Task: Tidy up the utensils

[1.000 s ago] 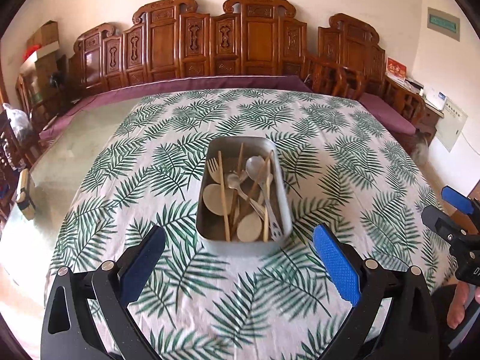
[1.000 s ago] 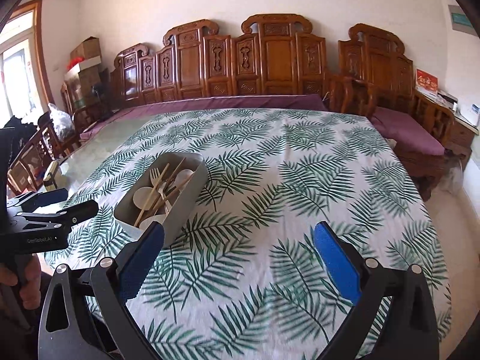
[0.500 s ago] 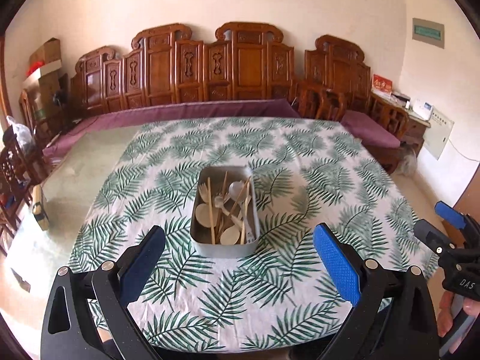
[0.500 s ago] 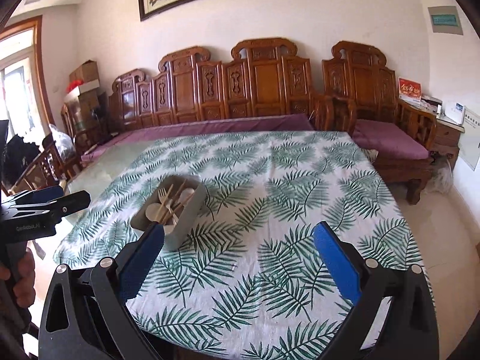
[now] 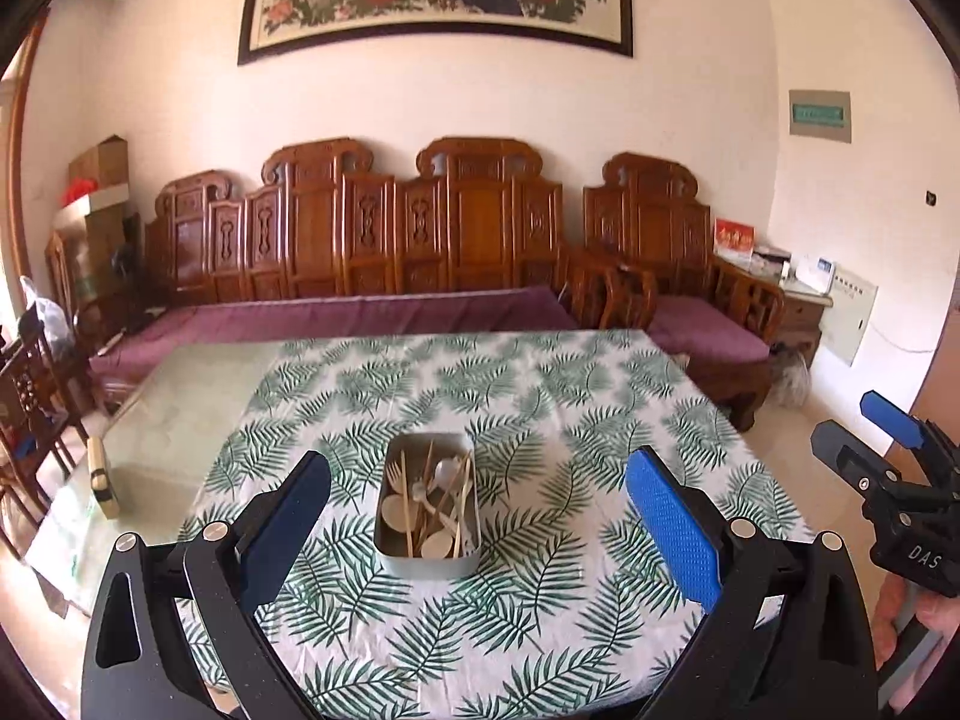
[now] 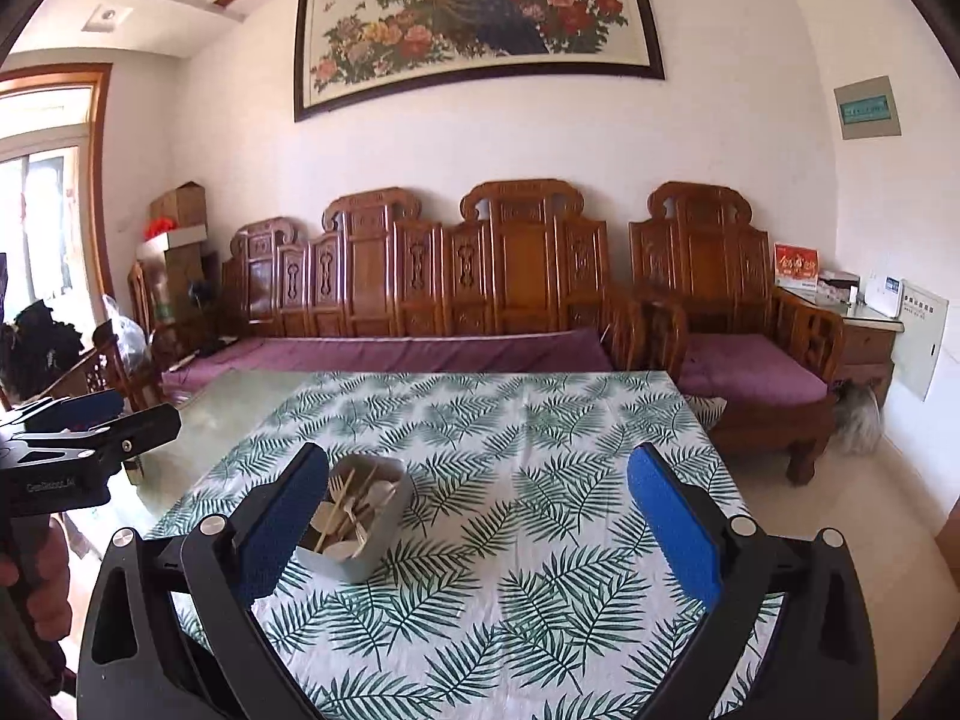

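A grey metal tray (image 5: pixel 427 561) (image 6: pixel 387 525) sits on the leaf-patterned tablecloth (image 5: pixel 540 420) (image 6: pixel 540 480), filled with wooden spoons, forks, chopsticks and a metal spoon (image 5: pixel 447 471). My left gripper (image 5: pixel 480 516) hangs open well back from the table, the tray centred between its blue pads. My right gripper (image 6: pixel 480 516) is also open and holds nothing; the tray lies behind its left finger (image 6: pixel 282 522). Each gripper shows at the edge of the other's view, held by a hand.
A carved wooden sofa with purple cushions (image 5: pixel 360 315) runs behind the table. The left strip of the tabletop is bare glass (image 5: pixel 174 420) with a small object (image 5: pixel 99 477) near its edge. A wooden chair (image 5: pixel 24 408) stands at left, a side cabinet (image 6: pixel 864 336) at right.
Both grippers have pulled back and up from the table, so the tray looks smaller and farther and the wall painting has come into view. Both stay open.
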A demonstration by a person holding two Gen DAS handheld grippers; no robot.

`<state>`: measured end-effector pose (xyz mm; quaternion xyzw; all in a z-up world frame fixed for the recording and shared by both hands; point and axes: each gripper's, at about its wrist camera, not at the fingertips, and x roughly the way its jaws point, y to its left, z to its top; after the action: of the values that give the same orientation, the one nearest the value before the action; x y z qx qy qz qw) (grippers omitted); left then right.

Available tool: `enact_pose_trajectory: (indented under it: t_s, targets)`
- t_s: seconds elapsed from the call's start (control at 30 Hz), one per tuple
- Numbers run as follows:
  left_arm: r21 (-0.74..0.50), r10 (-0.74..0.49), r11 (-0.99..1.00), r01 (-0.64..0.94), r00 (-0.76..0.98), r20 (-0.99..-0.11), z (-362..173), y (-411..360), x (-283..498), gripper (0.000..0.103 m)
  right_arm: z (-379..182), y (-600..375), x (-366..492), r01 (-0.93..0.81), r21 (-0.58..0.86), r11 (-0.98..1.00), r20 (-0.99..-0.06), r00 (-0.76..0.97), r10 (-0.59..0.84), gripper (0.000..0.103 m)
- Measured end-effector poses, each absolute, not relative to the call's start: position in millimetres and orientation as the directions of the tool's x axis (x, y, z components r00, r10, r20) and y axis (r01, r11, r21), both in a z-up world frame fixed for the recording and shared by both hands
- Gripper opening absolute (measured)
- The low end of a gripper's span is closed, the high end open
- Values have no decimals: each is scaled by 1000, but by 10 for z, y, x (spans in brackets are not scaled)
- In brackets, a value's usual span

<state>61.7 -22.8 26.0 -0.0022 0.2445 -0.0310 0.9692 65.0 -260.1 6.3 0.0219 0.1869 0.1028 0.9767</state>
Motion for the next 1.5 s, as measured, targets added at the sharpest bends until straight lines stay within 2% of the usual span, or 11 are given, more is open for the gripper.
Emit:
enact_pose_trajectory:
  t_s: [1.5]
  targets:
    - [-38,-67,998,56,883,-464,233,-197,558,95,25,-2578,610,-193,97,976,-362,907,215,100]
